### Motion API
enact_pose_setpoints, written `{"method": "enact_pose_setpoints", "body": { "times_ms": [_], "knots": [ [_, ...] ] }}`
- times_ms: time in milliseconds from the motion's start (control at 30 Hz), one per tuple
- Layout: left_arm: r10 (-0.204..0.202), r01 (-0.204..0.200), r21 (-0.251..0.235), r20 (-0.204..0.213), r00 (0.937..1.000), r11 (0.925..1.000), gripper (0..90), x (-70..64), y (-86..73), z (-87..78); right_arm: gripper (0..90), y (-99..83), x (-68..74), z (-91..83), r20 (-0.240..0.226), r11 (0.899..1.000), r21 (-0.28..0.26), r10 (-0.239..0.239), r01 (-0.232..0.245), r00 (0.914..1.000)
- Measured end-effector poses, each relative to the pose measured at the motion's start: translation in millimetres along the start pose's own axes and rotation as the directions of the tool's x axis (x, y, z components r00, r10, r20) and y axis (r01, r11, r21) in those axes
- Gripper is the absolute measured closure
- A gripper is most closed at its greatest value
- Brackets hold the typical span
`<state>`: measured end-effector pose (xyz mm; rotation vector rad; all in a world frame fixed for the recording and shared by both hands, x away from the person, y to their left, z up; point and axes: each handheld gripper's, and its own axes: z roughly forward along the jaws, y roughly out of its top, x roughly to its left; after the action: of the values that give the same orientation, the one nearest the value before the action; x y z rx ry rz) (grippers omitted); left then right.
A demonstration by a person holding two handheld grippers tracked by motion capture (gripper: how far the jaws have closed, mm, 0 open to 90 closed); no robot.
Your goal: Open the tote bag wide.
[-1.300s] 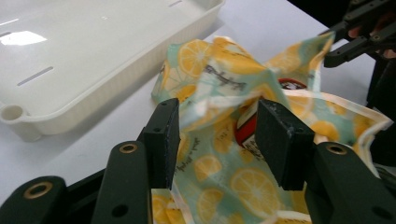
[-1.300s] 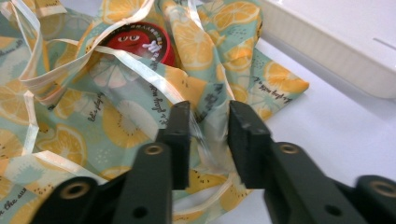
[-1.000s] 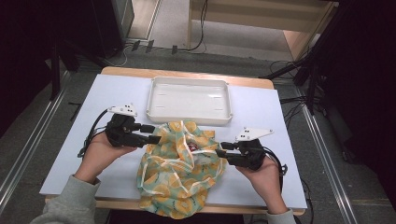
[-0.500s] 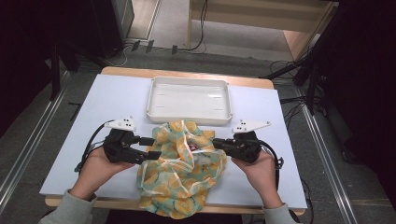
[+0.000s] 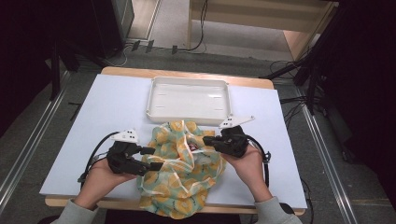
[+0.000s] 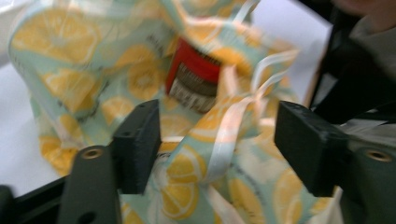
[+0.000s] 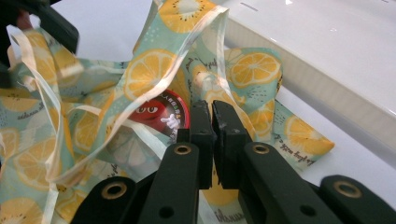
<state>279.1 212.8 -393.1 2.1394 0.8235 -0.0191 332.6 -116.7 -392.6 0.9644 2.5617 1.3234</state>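
Bag, high view: lemon-print cloth bag (image 5: pixel 180 172) lies crumpled on the near half of the tabletop (image 5: pixel 116 107), its lower edge hanging over the near rim.
Left tongs, high view: left tongs (image 5: pixel 152 158) sit at the bag's left edge, jaws spread, touching the cloth.
Right tongs, high view: right tongs (image 5: pixel 205 140) reach into the bag's upper right, at its mouth, close to a red packet (image 5: pixel 192 147).
Surroundings, high view: white tray (image 5: pixel 188 98) stands just behind the bag, toward the far edge.
Bag, left gripper view: cloth (image 6: pixel 140 65) lies between and beyond the spread jaws; a pale ribbon strap (image 6: pixel 233 126) runs down between them, gripped by neither.
Packet, left gripper view: red packet (image 6: pixel 196 79) shows in the bag's opening, blurred.
Bag, right gripper view: jaws are pressed together on a fold of the bag (image 7: pixel 154 70) at its rim.
Packet, right gripper view: red round packet (image 7: pixel 161 112) with a cartoon face lies inside, just left of the jaw tips.
Tray, right gripper view: tray wall (image 7: pixel 336 88) runs along the right, near the bag.
Look: mint cloth, yellow lemon slices, pale straps, heavily wrinkled.
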Motion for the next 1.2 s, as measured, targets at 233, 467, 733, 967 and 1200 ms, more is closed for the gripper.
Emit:
{"method": "enact_pose_setpoints", "body": {
  "times_ms": [233, 467, 733, 967, 1200],
  "knots": [
    [-0.022, 0.022, 0.001, -0.062, 0.9978, 0.9998, 77.5, 4.0, -4.6, 3.0, 89.9, -1.7, -2.8, 6.4, -0.014, 1.000, 0.020, 0.015, -0.015, 0.9998],
    [-0.072, 0.071, -0.022, -0.082, 0.9940, 0.9973, 89.7, 12.6, -5.5, -6.9, 90.0, -7.0, -5.2, 8.3, -0.017, 0.999, 0.044, 0.030, -0.029, 0.9994],
    [-0.150, 0.136, -0.119, -0.114, 0.9821, 0.9835, 89.5, 28.8, -10.0, -25.0, 90.0, -15.7, -3.4, 5.8, -0.020, 0.997, 0.066, 0.040, -0.039, 0.9990],
    [-0.179, 0.158, -0.145, -0.151, 0.9721, 0.9769, 89.2, 39.7, -13.6, -32.2, 90.0, -29.0, -2.1, 1.1, -0.018, 0.995, 0.081, 0.056, -0.054, 0.9983],
    [-0.223, 0.197, -0.164, -0.162, 0.9613, 0.9666, 89.2, 59.4, -20.1, -38.0, 90.0, -42.6, 1.4, -2.3, -0.021, 0.994, 0.088, 0.068, -0.066, 0.9974]
  ]
}}
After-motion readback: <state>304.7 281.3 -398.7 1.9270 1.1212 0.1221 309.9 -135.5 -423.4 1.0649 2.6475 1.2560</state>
